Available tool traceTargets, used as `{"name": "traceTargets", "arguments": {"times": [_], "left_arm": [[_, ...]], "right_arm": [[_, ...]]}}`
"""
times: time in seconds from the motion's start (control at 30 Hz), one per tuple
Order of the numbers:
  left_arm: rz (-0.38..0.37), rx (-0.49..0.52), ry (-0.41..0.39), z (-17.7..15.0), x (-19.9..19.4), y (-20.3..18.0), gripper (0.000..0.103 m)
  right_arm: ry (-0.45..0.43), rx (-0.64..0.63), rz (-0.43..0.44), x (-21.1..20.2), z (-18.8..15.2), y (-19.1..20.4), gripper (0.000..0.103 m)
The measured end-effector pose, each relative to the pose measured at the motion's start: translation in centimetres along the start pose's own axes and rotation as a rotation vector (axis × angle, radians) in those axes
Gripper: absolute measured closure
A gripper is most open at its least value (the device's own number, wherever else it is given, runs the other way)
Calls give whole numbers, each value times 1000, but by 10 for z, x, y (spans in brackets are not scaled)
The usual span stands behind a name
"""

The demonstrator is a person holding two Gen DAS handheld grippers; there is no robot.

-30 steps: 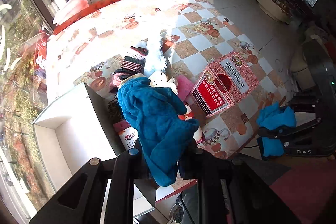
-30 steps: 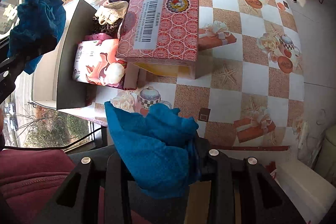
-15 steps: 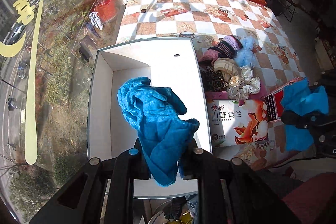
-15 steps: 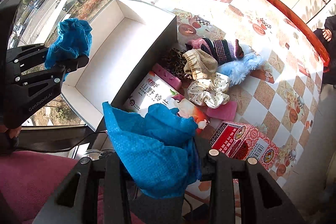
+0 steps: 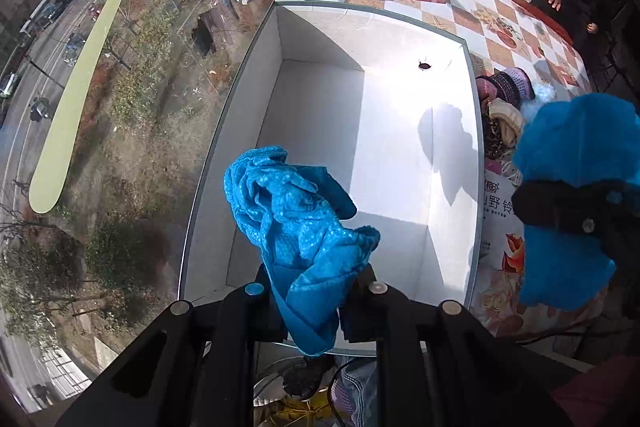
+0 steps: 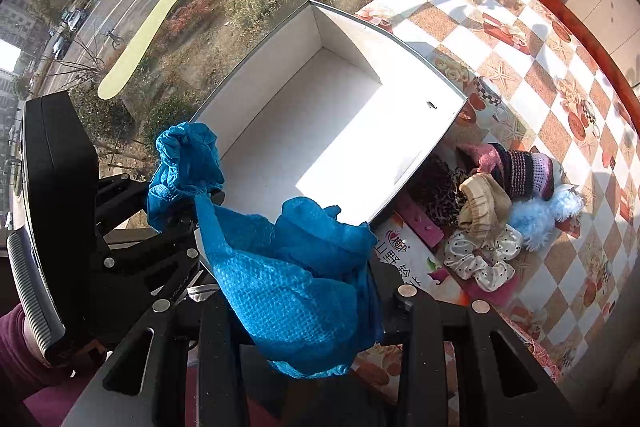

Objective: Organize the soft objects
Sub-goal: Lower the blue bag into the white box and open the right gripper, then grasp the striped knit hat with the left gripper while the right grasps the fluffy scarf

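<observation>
My left gripper (image 5: 314, 283) is shut on a crumpled blue cloth (image 5: 296, 219) and holds it over the near end of a white open box (image 5: 360, 131). My right gripper (image 6: 310, 303) is shut on a second blue cloth (image 6: 292, 283), above the box's near right corner (image 6: 320, 131). The right gripper with its cloth also shows in the left wrist view (image 5: 576, 187). The left gripper and its cloth show in the right wrist view (image 6: 184, 163). The box holds nothing.
A pile of soft things lies right of the box: a striped knit hat (image 6: 520, 167), a beige cloth (image 6: 484, 203), a dotted scrunchie (image 6: 480, 255), a light blue fluffy piece (image 6: 540, 215). A printed tissue pack (image 5: 500, 227) lies beside the box. A window borders the table's left.
Both grippers have swung left from the red carton and the pile, and now hang over the white box, closer to each other. Both still hold their blue cloths.
</observation>
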State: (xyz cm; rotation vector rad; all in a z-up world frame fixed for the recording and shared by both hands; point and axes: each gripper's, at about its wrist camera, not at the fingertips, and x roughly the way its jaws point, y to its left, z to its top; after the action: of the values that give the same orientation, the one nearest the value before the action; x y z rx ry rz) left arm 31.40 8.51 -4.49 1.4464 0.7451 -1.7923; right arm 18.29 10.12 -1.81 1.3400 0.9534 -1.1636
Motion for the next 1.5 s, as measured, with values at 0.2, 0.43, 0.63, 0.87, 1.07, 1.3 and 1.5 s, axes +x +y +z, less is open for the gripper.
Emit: {"name": "traceTargets", "arguments": {"times": [0.2,0.43,0.63,0.87,1.07,1.3,1.5], "left_arm": [[13,-5,17,-3,7,2,84],[-16,-15,-84,-4,-4,6,16],[-122,-32,-50,-1,-3,5,5],[-390,-7,-39,24,-22,-18,0],[-379,131,-20,79,-27,-84,0],[-205,274,56,114,9,-173,0],[-94,324,82,131,30,-202,0]], "right_arm": [[5,4,15,9,9,10,67],[-2,55,27,9,17,2,24],[-25,189,53,-6,18,-28,0],[-9,400,94,-54,-17,-117,0],[16,589,-17,-94,-71,-227,0],[147,665,-35,-24,-85,-309,0],[239,530,35,71,-21,-317,0]]}}
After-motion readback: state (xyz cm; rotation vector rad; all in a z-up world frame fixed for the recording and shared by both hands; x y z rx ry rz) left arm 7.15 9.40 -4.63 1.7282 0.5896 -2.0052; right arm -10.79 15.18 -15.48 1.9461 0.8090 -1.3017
